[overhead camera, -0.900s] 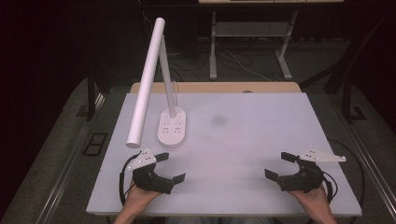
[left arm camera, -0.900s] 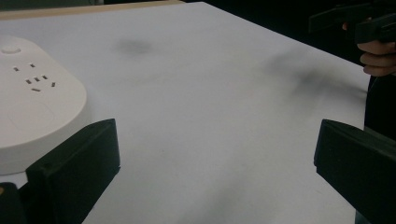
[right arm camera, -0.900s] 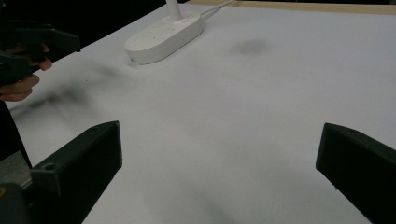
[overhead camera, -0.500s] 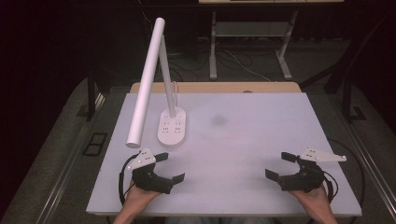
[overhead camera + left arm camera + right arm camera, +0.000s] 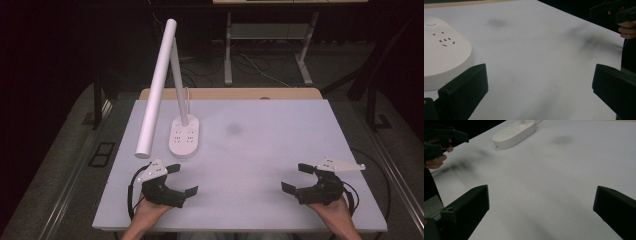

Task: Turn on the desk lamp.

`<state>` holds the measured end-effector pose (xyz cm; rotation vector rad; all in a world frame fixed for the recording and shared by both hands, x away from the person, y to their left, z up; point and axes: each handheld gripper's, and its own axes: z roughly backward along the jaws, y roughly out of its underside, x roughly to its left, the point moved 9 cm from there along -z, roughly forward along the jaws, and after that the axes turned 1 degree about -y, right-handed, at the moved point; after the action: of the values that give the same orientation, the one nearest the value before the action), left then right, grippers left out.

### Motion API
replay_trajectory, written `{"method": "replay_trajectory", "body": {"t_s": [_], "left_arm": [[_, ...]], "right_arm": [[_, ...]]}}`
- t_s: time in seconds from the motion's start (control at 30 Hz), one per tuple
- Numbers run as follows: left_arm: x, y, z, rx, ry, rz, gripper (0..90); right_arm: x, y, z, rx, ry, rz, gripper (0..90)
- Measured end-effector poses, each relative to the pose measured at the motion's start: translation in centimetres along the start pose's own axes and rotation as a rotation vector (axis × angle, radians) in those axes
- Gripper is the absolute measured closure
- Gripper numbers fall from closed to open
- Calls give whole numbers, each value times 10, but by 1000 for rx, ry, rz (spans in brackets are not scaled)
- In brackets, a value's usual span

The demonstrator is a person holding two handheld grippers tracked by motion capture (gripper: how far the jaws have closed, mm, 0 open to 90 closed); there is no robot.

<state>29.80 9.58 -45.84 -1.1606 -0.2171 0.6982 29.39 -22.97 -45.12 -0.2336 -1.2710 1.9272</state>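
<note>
Along the near edge of the surface [image 5: 280,150], two hand-held tools rested, one toward each near corner.

Item 1: left claw [image 5: 181,180], near the near-left corner. Jaws spread wide, nothing between them. Seen along its own jaws, it pointed across bare white surface, with the lamp base [image 5: 441,52] just beyond its left jaw, close but apart.

Item 2: right claw [image 5: 296,179], near the near-right corner. Jaws likewise spread and empty, well apart from everything else; its own view looked diagonally across toward the lamp base.

Item 3: desk lamp [image 5: 157,85], white. Oval base standing toward the left side of the surface, about midway between the near and far edges; a thin stem rose from it, and the long tubular head sloped down toward the near-left, its end hanging above the surface just ahead of the left claw.

Item 4: grey smudge [image 5: 234,130], near the middle of the surface.

Step in hand, as judged: the start, both claws waiting, lamp untouched. The next move likely called for the left claw to travel the short way forward to the base or head, keeping under or clear of the overhanging tube.

Room: middle and right of the surface lay open; the left side was crowded by the lamp.
</note>
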Motion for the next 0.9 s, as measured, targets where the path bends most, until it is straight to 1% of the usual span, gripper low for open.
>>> {"method": "replay_trajectory", "body": {"t_s": [0.03,0.1,0.23,0.4,0.47,0.57,0.73,0.9], "left_arm": [[0,0,0,-1,0,1,0],[0,0,1,0,-1,2,0],[0,0,2,-3,-4,2,0],[0,1,3,-4,-6,8,0],[0,1,3,-6,-7,8,0],[0,1,3,-6,-7,9,0],[0,1,3,-3,-8,10,0],[0,2,4,-1,-9,10,0]], "right_arm": [[0,0,-1,17,-2,4,2],[0,-1,-2,30,0,15,2],[0,-1,-3,57,-8,15,2],[-2,-4,-5,78,-15,31,2],[-2,-6,-6,85,-18,24,1],[-2,-8,-8,93,-22,27,2],[0,-19,-13,112,-31,55,2],[2,-34,-18,126,-38,89,2]]}}
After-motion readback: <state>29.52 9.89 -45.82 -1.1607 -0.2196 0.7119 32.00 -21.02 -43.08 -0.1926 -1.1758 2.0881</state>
